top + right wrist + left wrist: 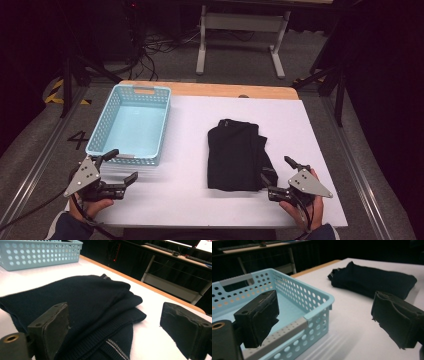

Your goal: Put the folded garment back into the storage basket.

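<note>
Currently the folded black garment (236, 154) is laid flat on the white table (200, 200), right of centre, with its long axis running away from the person, near edge to far edge. Its collar end is seen at the far side; the near right corner is loose and layered, with a ribbed hem showing in the right gripper view (100, 315).

The right gripper (277, 177) is placed just beside that near right corner, pointed in at it from the right. Its jaws are spread wide with nothing pinched; one jaw is seen over the cloth edge and the other over bare table, so the corner is judged to be nearly straddled but not yet gripped. Contact between pad and cloth cannot be confirmed.

The left gripper (121, 166) is held well apart from the garment, at the near end of the blue basket (102, 130), jaws also spread and empty. One jaw is seen in front of the basket's grey near rim, the other over bare table.

The basket is set left of the garment, parallel to it, with a strip of table between. So the right hand is clearly nearer; a short push leftward onto the corner is what a grasp would call for, and any transfer to the basket would go left across the table.
</note>
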The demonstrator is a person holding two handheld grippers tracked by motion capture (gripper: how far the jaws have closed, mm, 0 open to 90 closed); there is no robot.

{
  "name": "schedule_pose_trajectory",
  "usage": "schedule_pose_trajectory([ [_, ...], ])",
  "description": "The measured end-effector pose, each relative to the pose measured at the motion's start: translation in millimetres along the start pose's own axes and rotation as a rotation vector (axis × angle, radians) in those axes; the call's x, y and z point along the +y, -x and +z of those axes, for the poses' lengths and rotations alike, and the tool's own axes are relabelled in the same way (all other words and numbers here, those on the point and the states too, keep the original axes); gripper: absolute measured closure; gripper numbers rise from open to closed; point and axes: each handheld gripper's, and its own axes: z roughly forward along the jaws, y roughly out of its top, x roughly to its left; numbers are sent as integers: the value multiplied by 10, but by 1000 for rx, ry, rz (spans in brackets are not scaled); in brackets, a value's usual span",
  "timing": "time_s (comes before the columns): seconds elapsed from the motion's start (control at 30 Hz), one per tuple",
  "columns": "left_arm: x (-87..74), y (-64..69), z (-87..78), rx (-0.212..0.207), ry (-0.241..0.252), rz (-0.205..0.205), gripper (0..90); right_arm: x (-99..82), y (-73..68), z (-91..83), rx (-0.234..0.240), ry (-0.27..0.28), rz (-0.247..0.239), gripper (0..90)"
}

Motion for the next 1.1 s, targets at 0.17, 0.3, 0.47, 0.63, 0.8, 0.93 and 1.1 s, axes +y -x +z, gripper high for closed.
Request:
schedule_pose_trajectory([
  [0.17,-16,78,40,-15,-23,36,85,-29,-2,35,-3,-17,-14,99],
  [0.3,-21,82,66,8,-29,40,86,-50,15,54,-27,-8,0,105],
  [0.47,-46,101,78,-10,-37,40,84,-74,47,62,-32,-23,22,102],
  [0.63,-67,121,52,-18,-40,43,81,-49,97,90,-76,-7,68,113],
  [0.8,-84,117,68,-20,-50,44,82,-52,137,167,-63,-59,69,104],
  [0.93,-103,131,54,-21,-52,34,82,-16,207,263,-35,-90,106,95],
  [1.1,-106,139,58,-15,-67,43,82,165,348,408,-18,-104,133,70],
])
